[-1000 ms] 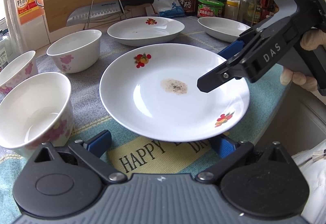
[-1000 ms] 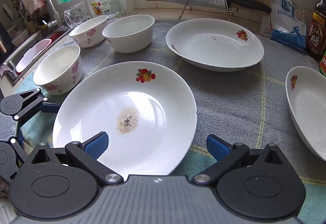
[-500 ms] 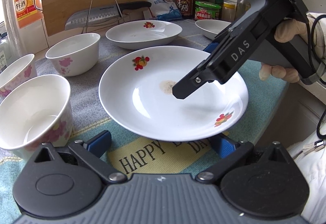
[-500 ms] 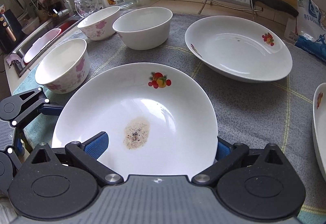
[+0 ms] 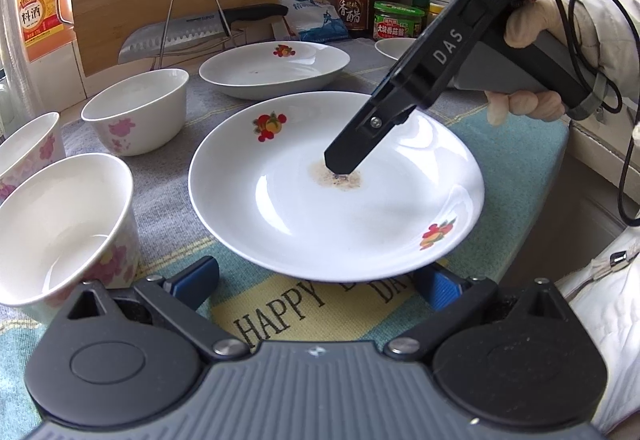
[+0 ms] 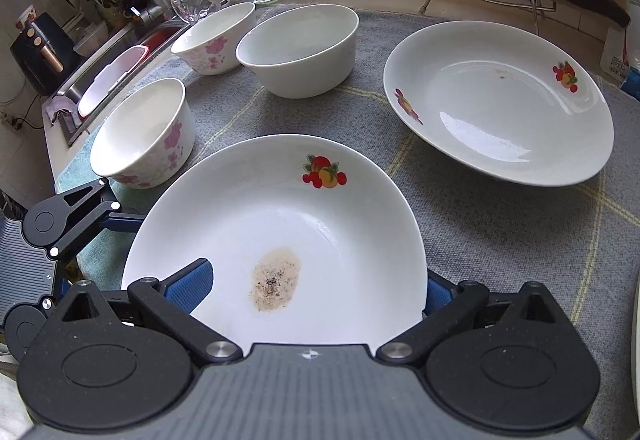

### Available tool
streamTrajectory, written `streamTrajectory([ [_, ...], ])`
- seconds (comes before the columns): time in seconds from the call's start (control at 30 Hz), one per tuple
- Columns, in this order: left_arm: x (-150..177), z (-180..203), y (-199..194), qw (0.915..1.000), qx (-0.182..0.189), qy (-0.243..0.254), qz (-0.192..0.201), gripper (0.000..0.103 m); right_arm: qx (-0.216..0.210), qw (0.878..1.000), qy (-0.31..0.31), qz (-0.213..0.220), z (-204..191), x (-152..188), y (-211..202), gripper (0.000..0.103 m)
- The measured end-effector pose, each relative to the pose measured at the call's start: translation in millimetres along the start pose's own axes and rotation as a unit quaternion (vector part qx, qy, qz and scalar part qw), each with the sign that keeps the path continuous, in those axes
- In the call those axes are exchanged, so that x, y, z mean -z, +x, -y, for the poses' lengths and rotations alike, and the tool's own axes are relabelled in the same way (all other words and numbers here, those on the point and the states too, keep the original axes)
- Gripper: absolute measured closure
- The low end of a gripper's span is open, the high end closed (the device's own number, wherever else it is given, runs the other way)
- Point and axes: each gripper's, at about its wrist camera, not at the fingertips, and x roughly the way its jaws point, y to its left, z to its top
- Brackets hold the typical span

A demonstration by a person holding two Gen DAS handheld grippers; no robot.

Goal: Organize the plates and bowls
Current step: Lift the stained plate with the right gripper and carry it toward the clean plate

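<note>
Right gripper apparently astride soiled plate rim.

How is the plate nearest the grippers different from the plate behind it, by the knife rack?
The near plate has a brownish speckled stain in its middle; the far plate is almost clean, with only a tiny mark. The right gripper straddles the near plate's rim, one finger over it and one outside; nothing touches the far plate. Both are white, shallow, printed with red fruit, and sit on the grey cloth.

White plate (red-orange fruit motifs)
</note>
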Motion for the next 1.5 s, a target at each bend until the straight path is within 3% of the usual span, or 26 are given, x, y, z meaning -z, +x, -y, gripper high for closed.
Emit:
streamTrajectory([
  [0.53,-1.4,0.2,-0.5,0.9995,0.023,0.02,0.006,0.005,-0.063,0.997,0.019,-0.025,16.1,-14.6,0.1,0.0],
  [1.03,-6.2,4.8,-1.8,0.9993,0.023,0.031,0.006,0.007,-0.073,0.997,0.005,-0.029,17.9,-17.0,-5.6,0.0],
  [1.5,-35.7,14.8,4.6,0.9985,0.037,0.041,0.002,0.007,-0.066,0.998,0.01,-0.004,34.5,-12.3,-34.8,0.0],
])
